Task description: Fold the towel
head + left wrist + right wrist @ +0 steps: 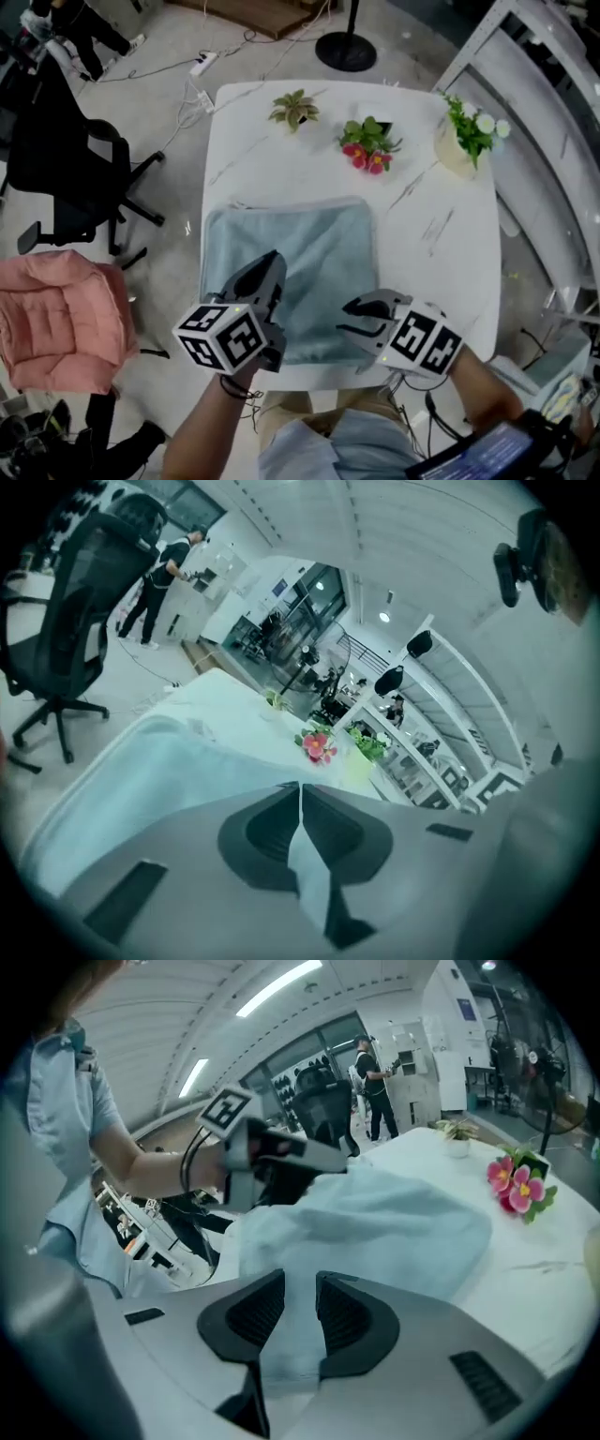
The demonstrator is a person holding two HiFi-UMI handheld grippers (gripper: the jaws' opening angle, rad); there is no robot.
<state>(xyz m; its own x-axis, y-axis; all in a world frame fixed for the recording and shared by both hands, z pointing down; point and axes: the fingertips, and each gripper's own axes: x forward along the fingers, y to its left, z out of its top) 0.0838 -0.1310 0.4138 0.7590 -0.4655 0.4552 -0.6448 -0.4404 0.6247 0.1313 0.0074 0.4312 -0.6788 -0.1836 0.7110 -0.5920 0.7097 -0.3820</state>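
The towel [314,248] lies on the white table [441,244], filling the near-left part, about 7 o'clock from the table's middle in the head view. The potted plants [370,142] stand well apart from it along the 12 o'clock edge.

The left gripper [271,264] sits over the towel's 7 o'clock corner. Its jaws are pinched almost together on a thin tongue of the cloth. The right gripper [349,321] is at the 5 o'clock corner with its jaws roughly half apart. A thicker fold of towel fills the gap from pad to pad. That looks like a light hold, though how firmly the pads bite is hard to judge from this angle.

The towel appears soft, light and limp. It will probably sag and drape between the two grips rather than keep an edge straight. Its nap should give the pads good purchase, so slipping is unlikely, and nothing about it is fragile. The best hold is probably at the two near corners, pinching both layers close to the hem so the edge stays taut when carried toward 12 o'clock.
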